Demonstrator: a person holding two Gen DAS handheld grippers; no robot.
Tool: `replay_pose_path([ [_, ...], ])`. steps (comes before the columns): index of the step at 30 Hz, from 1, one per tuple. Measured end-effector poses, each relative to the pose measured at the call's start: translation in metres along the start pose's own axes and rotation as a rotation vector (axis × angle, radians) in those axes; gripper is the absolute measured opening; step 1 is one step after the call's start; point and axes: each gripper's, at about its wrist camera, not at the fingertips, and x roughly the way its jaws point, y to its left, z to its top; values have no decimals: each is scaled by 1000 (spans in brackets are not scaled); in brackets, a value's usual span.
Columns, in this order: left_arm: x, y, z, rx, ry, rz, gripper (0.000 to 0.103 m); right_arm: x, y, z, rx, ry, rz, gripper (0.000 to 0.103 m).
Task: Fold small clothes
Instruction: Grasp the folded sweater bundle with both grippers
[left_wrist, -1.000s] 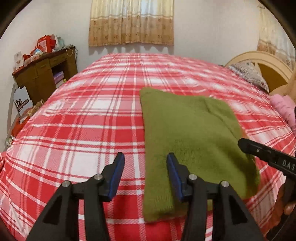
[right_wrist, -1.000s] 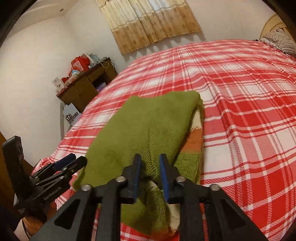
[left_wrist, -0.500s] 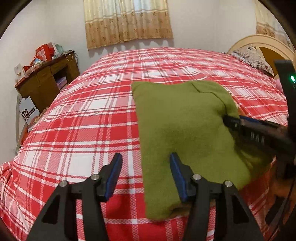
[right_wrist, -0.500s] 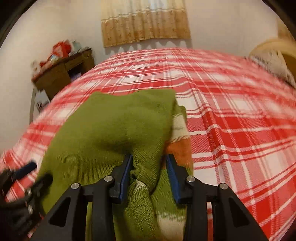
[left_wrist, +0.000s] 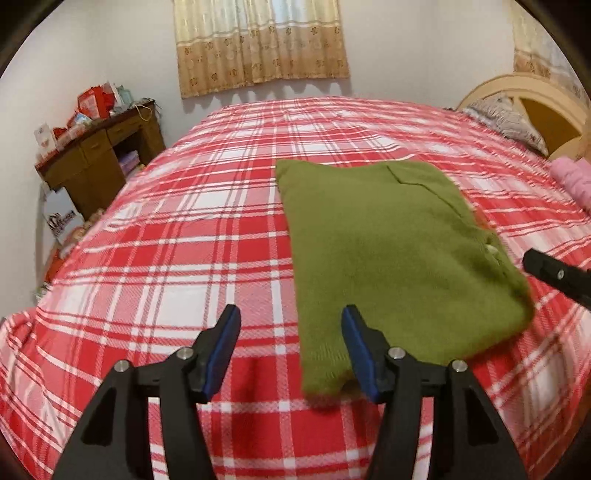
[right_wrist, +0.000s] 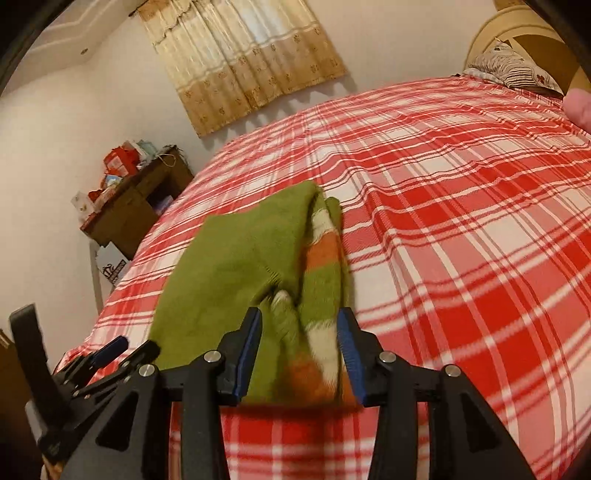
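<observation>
A green knitted sweater (left_wrist: 388, 251) lies folded on the red plaid bed (left_wrist: 184, 240). Its orange and white striped layer (right_wrist: 321, 254) shows along the right edge in the right wrist view. My left gripper (left_wrist: 291, 317) is open just over the sweater's near left corner, and neither pad presses on the cloth. The jaws of my right gripper (right_wrist: 299, 317) are opening around the sweater's (right_wrist: 240, 266) near edge. A bunched fold sits loose between the pads. One right finger (left_wrist: 554, 277) shows at the sweater's right side. The left gripper (right_wrist: 125, 347) appears low on the left.
A wooden desk (left_wrist: 99, 155) piled with red boxes stands left of the bed. A pillow (left_wrist: 506, 118) and a curved headboard (left_wrist: 546, 110) are at the far right. Pink clothing (left_wrist: 572, 181) lies near them. A curtain (left_wrist: 258, 40) hangs on the back wall.
My right gripper's jaws have widened off the pinched fold of the sweater, and that gripper has drawn back to the sweater's right side. My left gripper opened a little and stayed in place.
</observation>
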Motion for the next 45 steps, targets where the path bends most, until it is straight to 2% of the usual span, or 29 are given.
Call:
replay_pose_path([
  [3, -4, 12, -7, -36, 9, -61, 60, -4, 4, -5, -25, 7, 10, 60],
  [4, -4, 15, -8, -44, 11, -66, 62, -4, 4, -8, -28, 8, 13, 62],
  [7, -5, 24, -13, -73, 9, -69, 67, -1, 1, -14, -19, 26, 15, 62],
  [12, -6, 26, -18, -57, -3, -74, 67, 5, -11, -23, 19, 65, 37, 62],
  [15, -9, 26, -16, -41, -30, -103, 67, 5, -19, -26, 25, 82, 47, 62],
  [18, -4, 29, -2, -58, -31, -140, 67, 1, -27, -12, 42, 56, 81, 62],
  [22, 10, 35, 27, -133, -23, -200, 67, 6, -37, 15, 72, 19, 109, 62],
  [26, 38, 25, 59, -149, 1, -251, 67, 37, -50, 46, 136, 25, 152, 62],
  [28, 50, 21, 70, -154, 10, -280, 67, 57, -52, 56, 143, 48, 146, 62],
  [31, 76, 20, 83, -217, 48, -347, 65, 81, -52, 67, 128, 70, 149, 62],
  [33, 94, 23, 86, -272, 75, -364, 65, 94, -56, 72, 143, 62, 145, 62],
  [36, 107, 25, 80, -286, 92, -360, 65, 114, -63, 75, 175, 72, 178, 62],
  [39, 109, 26, 68, -280, 69, -365, 69, 135, -62, 74, 156, 112, 196, 65],
  [45, 119, 46, 60, -389, 106, -495, 75, 135, -57, 73, 108, 118, 257, 69],
])
